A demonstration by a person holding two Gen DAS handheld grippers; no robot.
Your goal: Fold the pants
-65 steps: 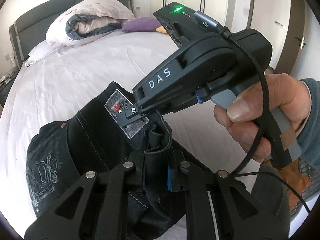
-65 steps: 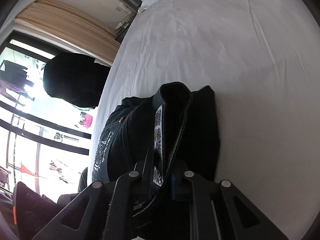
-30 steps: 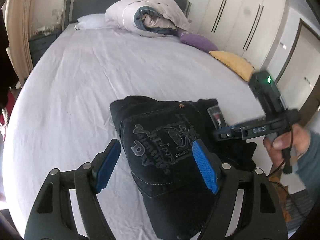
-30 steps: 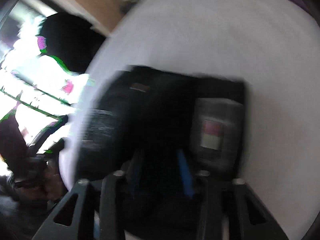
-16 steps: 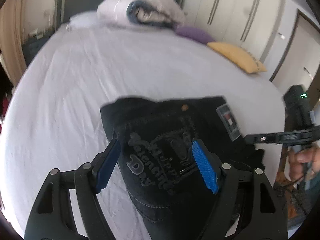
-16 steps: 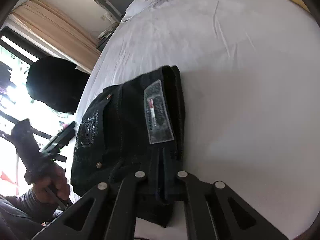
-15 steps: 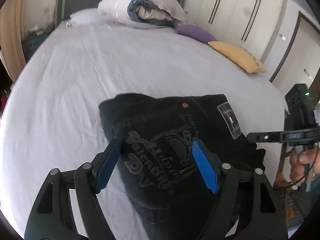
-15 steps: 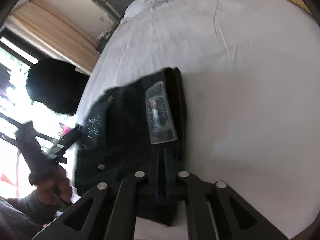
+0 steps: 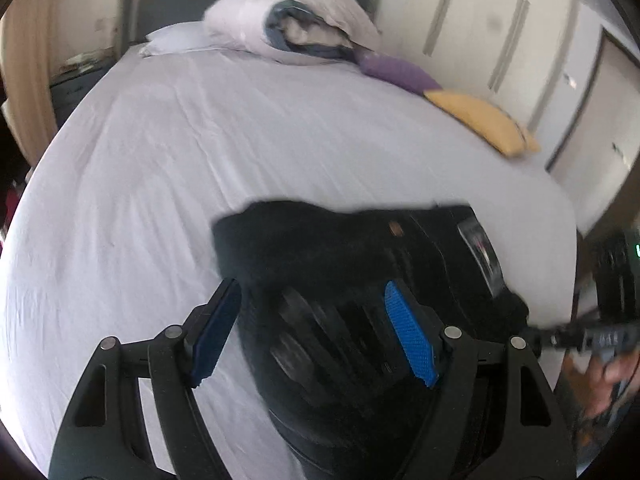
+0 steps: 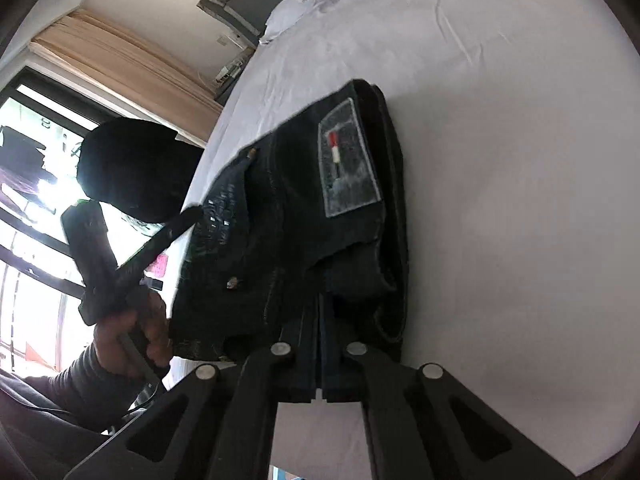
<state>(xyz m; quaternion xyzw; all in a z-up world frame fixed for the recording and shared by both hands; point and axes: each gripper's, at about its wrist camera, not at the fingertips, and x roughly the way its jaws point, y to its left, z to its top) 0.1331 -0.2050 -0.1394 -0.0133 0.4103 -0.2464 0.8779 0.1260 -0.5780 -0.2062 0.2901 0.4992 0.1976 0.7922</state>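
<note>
Since the earlier frames, both grippers had let go of the pants and drawn back toward the near edge of the bed. One left gripper [image 9: 312,332] hung over the near end of the pants [image 9: 360,280], its two blue pads [image 9: 410,340] standing wide apart with nothing pressed between them. One right gripper [image 10: 319,344], held in a hand [image 9: 608,380] at the right side of the pants, had its two fingers together and empty, just at the hem nearest the camera.

One pair of dark pants lay folded into a compact block near the bed's near edge, with a grey waistband patch [image 10: 346,160] facing up and two metal rivets showing. On every other side of the pants the white sheet [image 9: 200,152] lay bare and gently creased, leaving wide room.

Beyond the pants, at the head of the bed, were one rolled duvet [image 9: 296,24], one white pillow, one purple cushion [image 9: 396,70] and one yellow cushion [image 9: 480,120]. White wardrobe doors [image 9: 500,32] stood behind the cushions; a curtained window [image 10: 120,64] lit the opposite side.
</note>
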